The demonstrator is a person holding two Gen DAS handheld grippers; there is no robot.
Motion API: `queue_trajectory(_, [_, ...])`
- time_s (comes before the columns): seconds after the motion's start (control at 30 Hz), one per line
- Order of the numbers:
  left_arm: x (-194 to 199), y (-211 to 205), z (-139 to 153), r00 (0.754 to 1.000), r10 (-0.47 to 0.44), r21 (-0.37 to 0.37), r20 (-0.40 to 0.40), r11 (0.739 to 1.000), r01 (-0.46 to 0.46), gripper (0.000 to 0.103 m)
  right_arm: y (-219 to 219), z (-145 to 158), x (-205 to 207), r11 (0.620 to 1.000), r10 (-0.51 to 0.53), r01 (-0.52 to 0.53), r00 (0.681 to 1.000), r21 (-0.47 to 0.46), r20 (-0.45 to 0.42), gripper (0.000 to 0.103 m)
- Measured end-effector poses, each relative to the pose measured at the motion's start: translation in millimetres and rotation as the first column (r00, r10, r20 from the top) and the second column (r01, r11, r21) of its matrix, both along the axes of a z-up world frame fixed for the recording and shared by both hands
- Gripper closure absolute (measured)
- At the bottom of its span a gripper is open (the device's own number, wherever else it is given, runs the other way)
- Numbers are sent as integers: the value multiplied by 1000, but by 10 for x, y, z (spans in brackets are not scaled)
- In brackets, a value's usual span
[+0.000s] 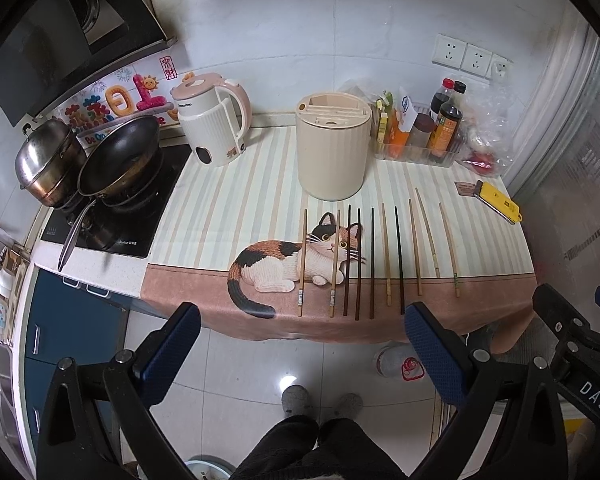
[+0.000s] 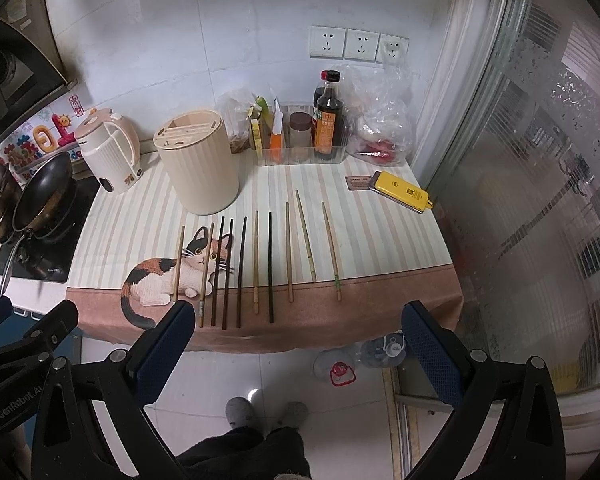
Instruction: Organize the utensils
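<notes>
right wrist: cream utensil holder (image 2: 198, 164) seemingly empty; chopsticks (image 2: 256, 268) beside it.

Evenly lit, sharp; fisheye bending, dark corners.

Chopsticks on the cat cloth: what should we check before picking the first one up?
1. Left hand-held gripper open and empty: ok.
2. Right hand-held gripper open and empty: ok.
3. Chopsticks lie flat in a row, apart enough to grab one: ok.
4. Cream utensil holder upright, top slots facing up: ok.
5. Slots empty inside: cannot tell.
6. Yellow phone clear of the row: ok.
</notes>
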State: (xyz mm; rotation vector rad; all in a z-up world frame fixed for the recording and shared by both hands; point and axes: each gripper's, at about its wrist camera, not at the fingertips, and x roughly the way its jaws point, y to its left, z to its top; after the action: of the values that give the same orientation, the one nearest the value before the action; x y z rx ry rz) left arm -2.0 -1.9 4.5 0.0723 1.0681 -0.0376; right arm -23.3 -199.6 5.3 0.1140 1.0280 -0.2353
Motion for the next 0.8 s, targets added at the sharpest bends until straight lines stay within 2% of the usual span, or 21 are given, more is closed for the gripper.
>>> queue_trajectory(0.8, [-20,-73,98,1000,-8,-5,4,1000,8,0,-46,102,-12,1000,1,-1,1000,-14,9,0])
